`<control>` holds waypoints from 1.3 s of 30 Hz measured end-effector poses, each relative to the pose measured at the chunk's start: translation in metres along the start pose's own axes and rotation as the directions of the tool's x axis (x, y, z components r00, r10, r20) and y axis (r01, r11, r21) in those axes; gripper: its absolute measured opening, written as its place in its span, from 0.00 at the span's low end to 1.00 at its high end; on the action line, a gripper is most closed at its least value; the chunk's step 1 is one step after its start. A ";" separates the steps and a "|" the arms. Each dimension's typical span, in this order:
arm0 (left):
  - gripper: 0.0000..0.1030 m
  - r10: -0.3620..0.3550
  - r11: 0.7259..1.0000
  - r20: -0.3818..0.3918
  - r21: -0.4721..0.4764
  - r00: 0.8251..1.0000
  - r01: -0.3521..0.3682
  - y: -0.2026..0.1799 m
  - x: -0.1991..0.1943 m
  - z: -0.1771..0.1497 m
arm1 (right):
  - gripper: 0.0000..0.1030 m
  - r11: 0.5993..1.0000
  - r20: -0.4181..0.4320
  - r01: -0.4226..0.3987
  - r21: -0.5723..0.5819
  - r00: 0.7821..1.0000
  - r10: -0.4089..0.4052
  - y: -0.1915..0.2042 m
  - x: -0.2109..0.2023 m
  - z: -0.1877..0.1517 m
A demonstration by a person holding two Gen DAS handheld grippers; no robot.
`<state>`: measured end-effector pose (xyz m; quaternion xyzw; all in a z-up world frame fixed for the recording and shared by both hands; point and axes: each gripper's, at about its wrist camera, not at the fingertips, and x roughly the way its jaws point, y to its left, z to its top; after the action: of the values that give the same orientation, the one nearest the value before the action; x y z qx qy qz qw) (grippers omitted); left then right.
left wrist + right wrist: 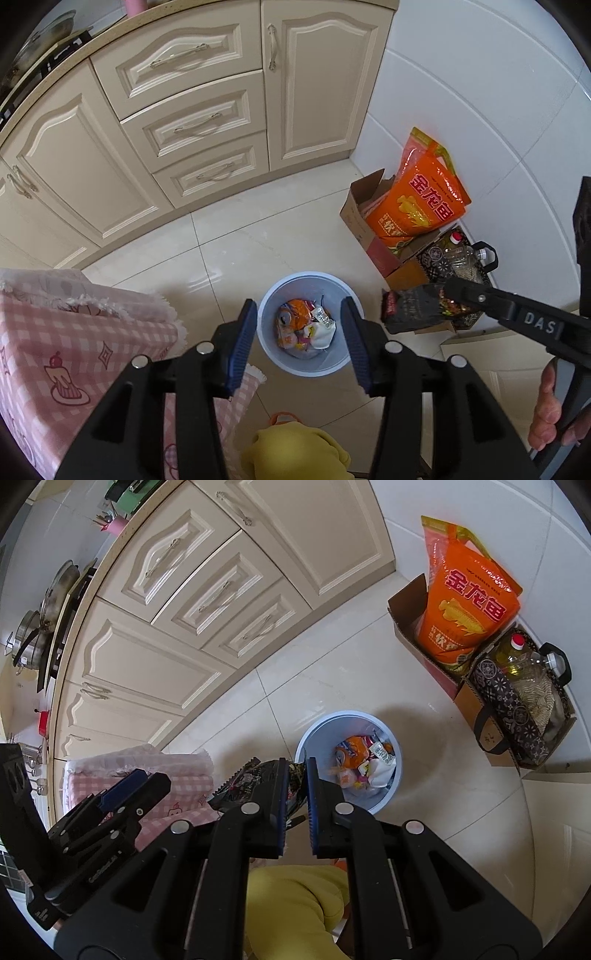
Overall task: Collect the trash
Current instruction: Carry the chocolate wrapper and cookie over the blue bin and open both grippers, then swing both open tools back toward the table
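Trash bin point(306, 295) sits under both tongs so the right tongs point(296, 771), pinched on a dark wrapper point(413, 310), can drop it in, while the left tongs point(300, 317) hang half open and empty.

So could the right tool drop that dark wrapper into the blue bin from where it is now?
Probably yes. The right tool grips the dark wrapper just beside the blue bin, whose top is open. Nothing sits between them, and the left tool hangs open, holding nothing.

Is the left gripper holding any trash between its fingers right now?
No, the left gripper stands open and empty above the blue bin; only the right gripper clamps a dark wrapper.
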<state>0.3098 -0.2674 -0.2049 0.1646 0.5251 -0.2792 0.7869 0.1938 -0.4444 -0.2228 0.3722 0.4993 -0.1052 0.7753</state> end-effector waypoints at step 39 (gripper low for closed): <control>0.49 0.116 0.966 0.278 -0.256 0.953 -0.043 0.157 -0.188 -0.099 | 0.65 0.921 0.004 -0.140 -0.363 0.988 0.152 0.228 -0.054 -0.096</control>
<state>0.2783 -0.0386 -0.0763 0.0438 0.4272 -0.2006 0.8805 0.2228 -0.2300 -0.0910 0.2574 0.4683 0.0407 0.8443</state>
